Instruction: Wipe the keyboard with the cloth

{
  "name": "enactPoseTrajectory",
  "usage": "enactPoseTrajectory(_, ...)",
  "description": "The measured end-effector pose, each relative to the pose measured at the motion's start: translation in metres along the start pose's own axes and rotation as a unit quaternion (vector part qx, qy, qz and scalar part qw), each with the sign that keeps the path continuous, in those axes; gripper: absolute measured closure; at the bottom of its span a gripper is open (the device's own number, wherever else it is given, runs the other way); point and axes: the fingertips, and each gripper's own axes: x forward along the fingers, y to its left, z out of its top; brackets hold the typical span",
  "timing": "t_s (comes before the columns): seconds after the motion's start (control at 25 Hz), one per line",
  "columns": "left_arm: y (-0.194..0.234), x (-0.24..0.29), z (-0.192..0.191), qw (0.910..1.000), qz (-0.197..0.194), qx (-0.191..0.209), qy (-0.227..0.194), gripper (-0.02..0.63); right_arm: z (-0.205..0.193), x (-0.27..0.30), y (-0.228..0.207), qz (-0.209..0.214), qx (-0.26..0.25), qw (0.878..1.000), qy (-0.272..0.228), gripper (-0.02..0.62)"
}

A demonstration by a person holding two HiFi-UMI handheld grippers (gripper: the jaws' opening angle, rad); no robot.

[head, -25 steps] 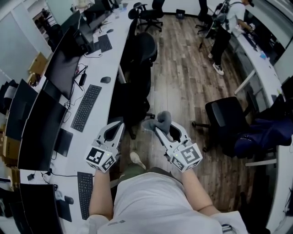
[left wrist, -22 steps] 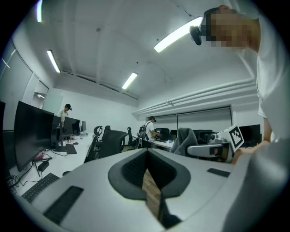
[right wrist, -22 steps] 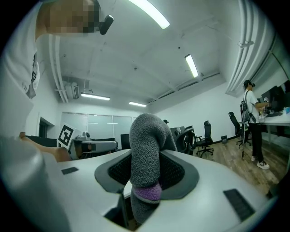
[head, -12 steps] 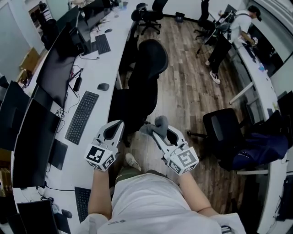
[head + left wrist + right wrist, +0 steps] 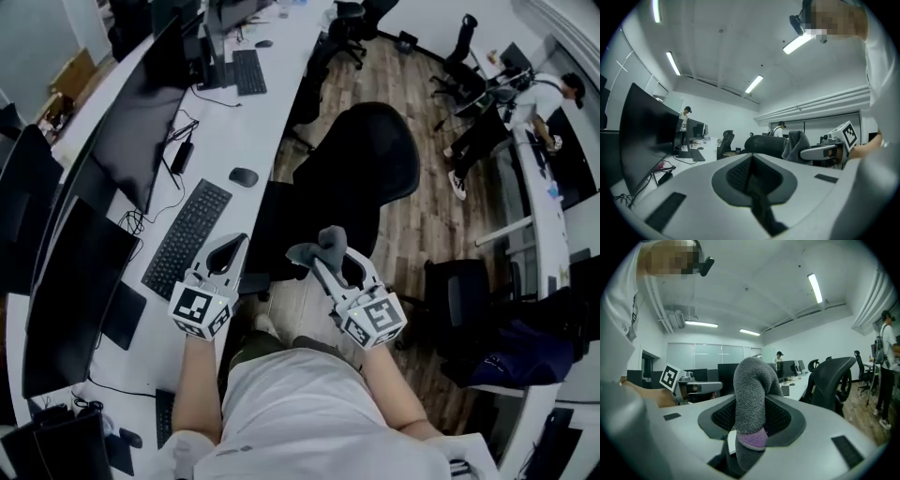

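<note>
- In the middle left of the head view, the keyboard [image 5: 187, 239] lies on the white desk [image 5: 251, 127]. It is between a dark monitor [image 5: 136, 131] and the desk edge, and a mouse [image 5: 244, 176] sits just above it in the frame.
- The cloth [image 5: 321, 247], grey and fluffy, is at the centre of the frame. It hangs over the wooden floor, beside a black office chair [image 5: 361, 178], and is apart from the keyboard.
- As I judge it, the wiping is not yet begun. The cloth is in hand, but bringing it to the keys and all the rubbing are left to do.
- The right tool [image 5: 325, 264] is closed on the cloth. In the right gripper view the cloth stands up between the jaws as a folded loop, with a purple edge low down.
- The left tool [image 5: 228, 251], left of centre near the desk edge, has its jaws pressed together. Nothing is between them and they touch nothing.
</note>
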Motion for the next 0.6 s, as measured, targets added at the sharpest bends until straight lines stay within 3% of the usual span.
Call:
enactPoseTrajectory(0.32, 0.074, -0.039, -0.024, 0.9968, 0.075, -0.019, 0.017, 0.606, -0.004, 0.087, 0.019, 0.050, -0.006, 0.998, 0.022, 0.445)
enactPoseTrajectory(0.6, 0.117, -0.078, -0.039, 0.9870, 0.152, -0.041, 0.033, 0.606, -0.013, 0.146, 0.032, 0.095, -0.013, 0.994, 0.045, 0.445)
